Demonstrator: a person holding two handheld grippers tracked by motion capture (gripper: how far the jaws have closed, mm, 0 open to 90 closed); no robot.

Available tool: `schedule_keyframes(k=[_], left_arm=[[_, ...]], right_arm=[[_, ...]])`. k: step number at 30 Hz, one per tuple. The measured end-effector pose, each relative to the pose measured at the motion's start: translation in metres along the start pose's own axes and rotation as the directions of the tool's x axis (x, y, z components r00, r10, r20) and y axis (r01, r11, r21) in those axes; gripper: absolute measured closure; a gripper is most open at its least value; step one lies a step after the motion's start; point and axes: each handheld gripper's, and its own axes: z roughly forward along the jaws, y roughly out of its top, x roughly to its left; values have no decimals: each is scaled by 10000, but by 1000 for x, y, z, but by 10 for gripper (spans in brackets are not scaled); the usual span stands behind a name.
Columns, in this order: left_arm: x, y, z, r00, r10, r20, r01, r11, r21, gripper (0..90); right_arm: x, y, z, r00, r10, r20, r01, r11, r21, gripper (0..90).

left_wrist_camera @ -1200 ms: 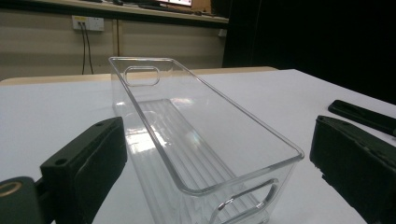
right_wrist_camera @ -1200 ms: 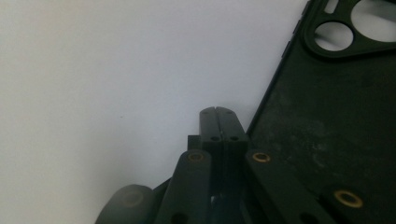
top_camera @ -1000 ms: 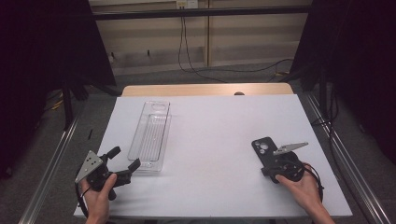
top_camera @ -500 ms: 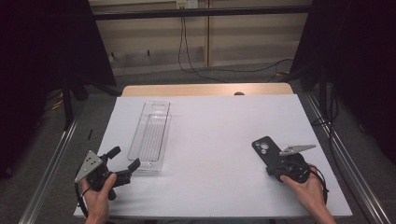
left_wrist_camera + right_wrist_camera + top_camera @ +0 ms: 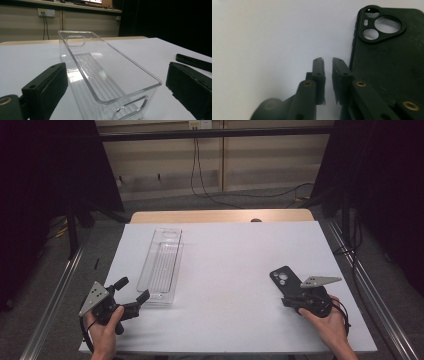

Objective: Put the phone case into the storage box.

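Phone case [image 5: 387,57] lies flat just beside the right gripper [image 5: 327,60], whose 2 jaws have just parted slightly, nothing between them. Left gripper [image 5: 131,290] stands spread before the clear tray [image 5: 162,265].

We see a white table [image 5: 225,265] with a strip of bare wood [image 5: 220,216] along its far edge. Behind it, cables [image 5: 200,175] hang down a pale wall [image 5: 260,160] to a grey floor [image 5: 65,285], and metal rails [image 5: 50,315] run along both sides of the table.
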Motion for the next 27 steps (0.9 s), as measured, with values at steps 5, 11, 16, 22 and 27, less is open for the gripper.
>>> schedule_keyframes(k=[5,11,16,22,27], left_arm=[[0,0,1,10000,33,-3,-33,9999,97,40],[0,-1,2,10000,52,-25,-52,9999,124,40],[0,-1,2,10000,64,-43,-64,9999,139,40],[0,-2,3,9999,144,-58,-143,9996,246,40],[0,-1,2,9999,97,-98,-95,9998,196,40]], right_arm=[[1,1,-4,9999,36,-125,-41,9991,-412,549],[1,4,-3,9999,125,26,-124,9988,-464,238],[-1,6,-7,9995,253,-207,-265,9977,-630,31],[-4,10,-14,9989,418,194,-396,9941,-1009,43],[-8,14,-15,9963,724,463,-689,9948,-744,88]])
